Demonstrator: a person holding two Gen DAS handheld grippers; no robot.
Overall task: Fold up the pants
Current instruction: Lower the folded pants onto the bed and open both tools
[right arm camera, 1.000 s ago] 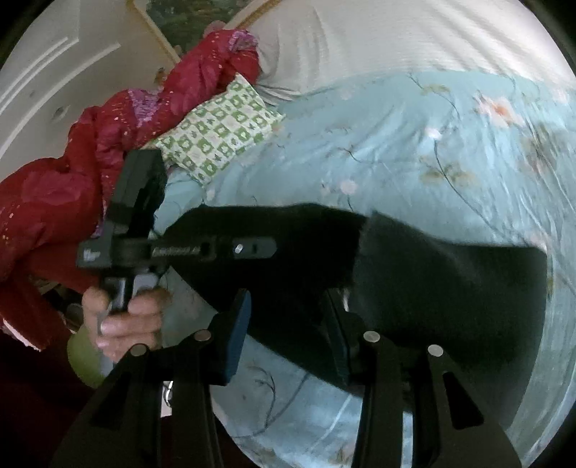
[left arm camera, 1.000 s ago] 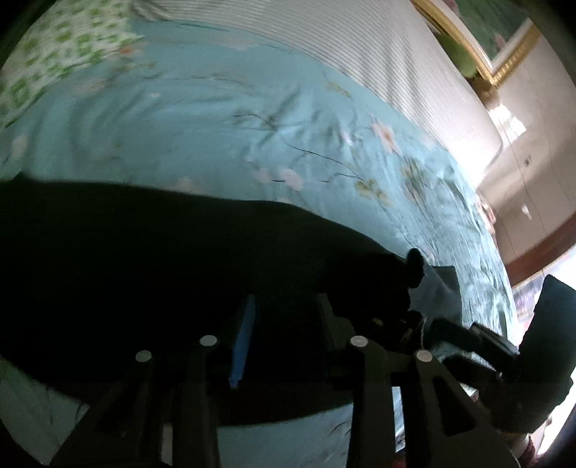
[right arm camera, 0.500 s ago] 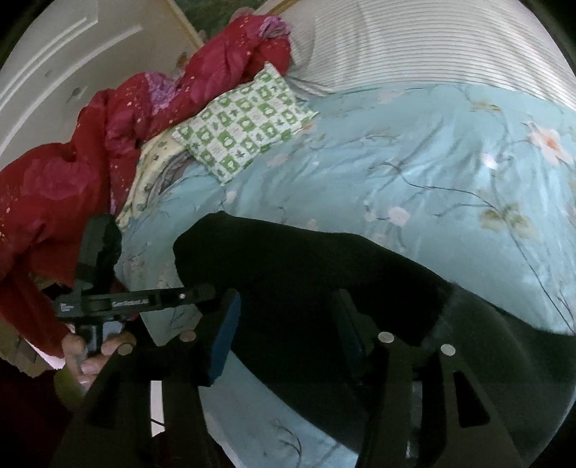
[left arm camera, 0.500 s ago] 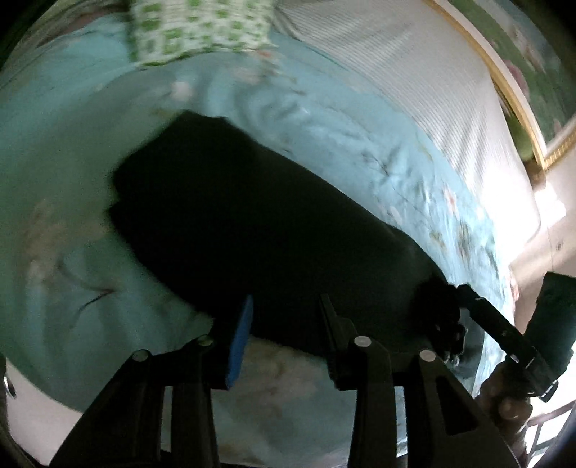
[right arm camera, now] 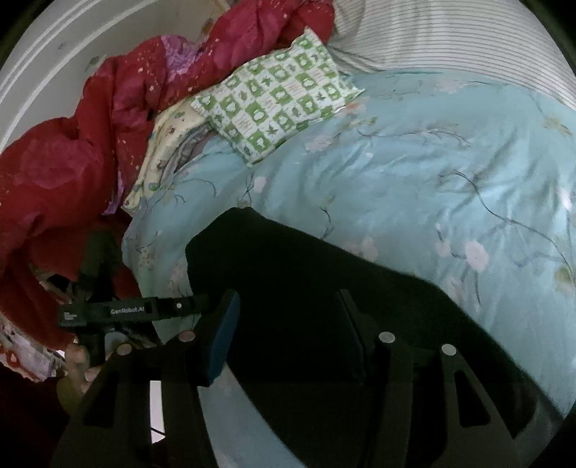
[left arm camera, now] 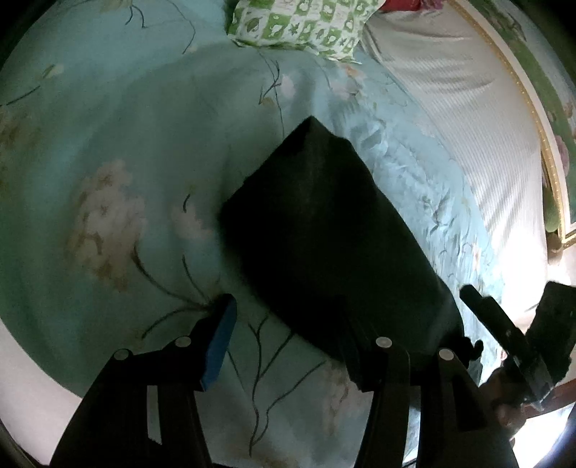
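Note:
The black pants [left arm camera: 324,237] lie as a long folded strip on the light blue floral bedspread [left arm camera: 108,180]. In the right wrist view the pants [right arm camera: 306,288] stretch from the left middle to the lower right. My left gripper [left arm camera: 288,338] is open and empty, above the near edge of the pants. My right gripper [right arm camera: 288,331] is open and empty, over the pants. The right gripper also shows at the lower right of the left wrist view [left arm camera: 504,345]. The left gripper shows at the left of the right wrist view [right arm camera: 136,309], beside the pants' end.
A green-and-white checked pillow [right arm camera: 277,104] lies at the head of the bed, also in the left wrist view [left arm camera: 298,25]. A red quilt [right arm camera: 72,151] is heaped at the left. A white striped sheet [left arm camera: 468,126] runs along the far side by a gold-framed picture [left arm camera: 540,108].
Both grippers have drawn back and up from the pants. The left wrist view swung from close over the black cloth to looking along the strip. The pants now lie flat.

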